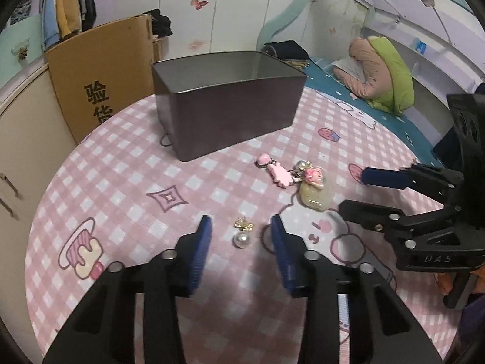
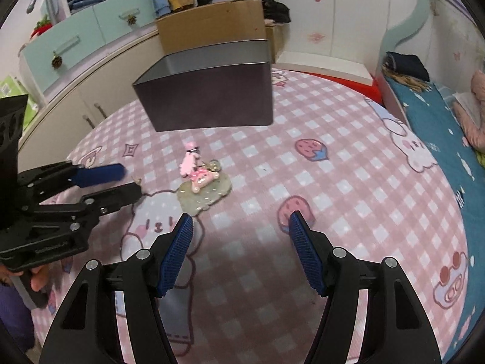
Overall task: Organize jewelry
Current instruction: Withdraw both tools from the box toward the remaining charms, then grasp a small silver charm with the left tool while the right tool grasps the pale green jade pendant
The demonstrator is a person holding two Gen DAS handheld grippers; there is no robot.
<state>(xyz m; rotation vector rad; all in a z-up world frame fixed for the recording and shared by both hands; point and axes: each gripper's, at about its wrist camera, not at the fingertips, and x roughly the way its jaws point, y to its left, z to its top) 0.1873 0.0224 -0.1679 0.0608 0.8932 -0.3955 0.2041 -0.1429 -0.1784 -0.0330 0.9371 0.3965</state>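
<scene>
Hovering low over the pink checked cloth [image 1: 127, 176], the left gripper [image 1: 241, 236] has its blue pads wide apart and holds nothing; a pearl earring [image 1: 242, 236] with a small gold bow lies on the cloth right between its fingertips, touching neither pad. Farther off and to the right lies a cluster of charms [image 1: 298, 182]: a pink piece, a bear charm and a pale green one, touching one another. The right gripper [image 2: 241, 227] is also wide open and empty, with the charms [image 2: 203, 185] just beyond its left fingertip. A dark tin box [image 1: 227, 109] stands open at the far side of the cloth, well apart from the jewelry.
</scene>
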